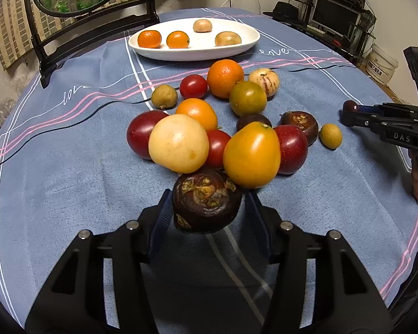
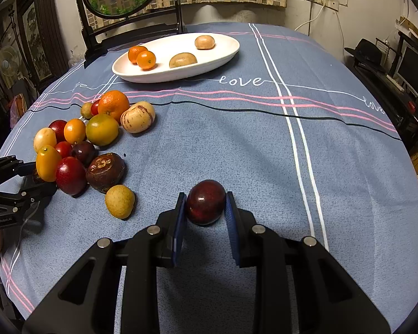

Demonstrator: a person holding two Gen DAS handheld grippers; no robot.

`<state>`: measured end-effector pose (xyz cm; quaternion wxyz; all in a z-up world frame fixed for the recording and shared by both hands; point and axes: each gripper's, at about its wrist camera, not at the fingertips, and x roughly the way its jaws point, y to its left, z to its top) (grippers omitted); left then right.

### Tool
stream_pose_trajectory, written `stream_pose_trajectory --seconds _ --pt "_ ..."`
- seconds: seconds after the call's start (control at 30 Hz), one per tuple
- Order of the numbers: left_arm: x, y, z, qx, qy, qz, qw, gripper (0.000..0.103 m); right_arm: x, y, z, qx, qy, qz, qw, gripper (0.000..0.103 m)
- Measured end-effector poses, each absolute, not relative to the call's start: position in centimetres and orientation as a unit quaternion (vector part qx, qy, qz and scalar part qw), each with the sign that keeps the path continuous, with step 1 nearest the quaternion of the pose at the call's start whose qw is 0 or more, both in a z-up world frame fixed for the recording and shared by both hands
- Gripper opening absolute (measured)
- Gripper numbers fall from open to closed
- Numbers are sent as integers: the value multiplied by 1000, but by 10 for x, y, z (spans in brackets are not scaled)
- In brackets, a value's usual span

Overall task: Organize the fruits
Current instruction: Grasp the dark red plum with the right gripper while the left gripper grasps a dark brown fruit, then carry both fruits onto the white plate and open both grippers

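My left gripper (image 1: 207, 203) is shut on a dark brown water chestnut (image 1: 206, 200), held at the near edge of a pile of fruit (image 1: 214, 128) on the blue tablecloth. My right gripper (image 2: 205, 208) is shut on a dark red plum (image 2: 206, 205), just above the cloth, right of the pile; it shows at the right of the left wrist view (image 1: 351, 108). A white oval plate (image 1: 193, 53) at the back holds two small oranges (image 1: 164, 39) and two tan fruits (image 1: 228, 39). The plate also shows in the right wrist view (image 2: 142, 76).
A small yellow-green fruit (image 2: 119, 201) lies alone near the pile. Another water chestnut (image 2: 105, 172) sits at the pile's edge. A dark-framed round screen (image 2: 125, 5) stands behind the plate. A desk with a monitor (image 1: 334, 16) lies beyond the table's right edge.
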<state>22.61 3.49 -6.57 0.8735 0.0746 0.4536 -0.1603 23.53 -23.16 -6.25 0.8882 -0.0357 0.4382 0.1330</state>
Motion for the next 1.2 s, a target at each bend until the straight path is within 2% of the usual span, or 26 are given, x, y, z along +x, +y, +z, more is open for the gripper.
stream_pose_trajectory --seconds 0.1,0.43,0.77,1.03,1.2 --pt "226 36 -65 73 453 -157 875 48 235 -232 -63 -35 438 133 888 28" --pt "209 37 -58 83 440 -154 881 47 234 -232 -61 -31 435 143 888 28" --pt "198 49 -13 33 404 -193 894 47 229 -224 -46 -23 401 181 897 28" --pt "272 28 24 9 376 -182 909 47 281 -196 -1 -23 315 208 926 28" --pt "356 -3 23 23 388 -164 906 47 359 -197 5 32 315 184 931 28"
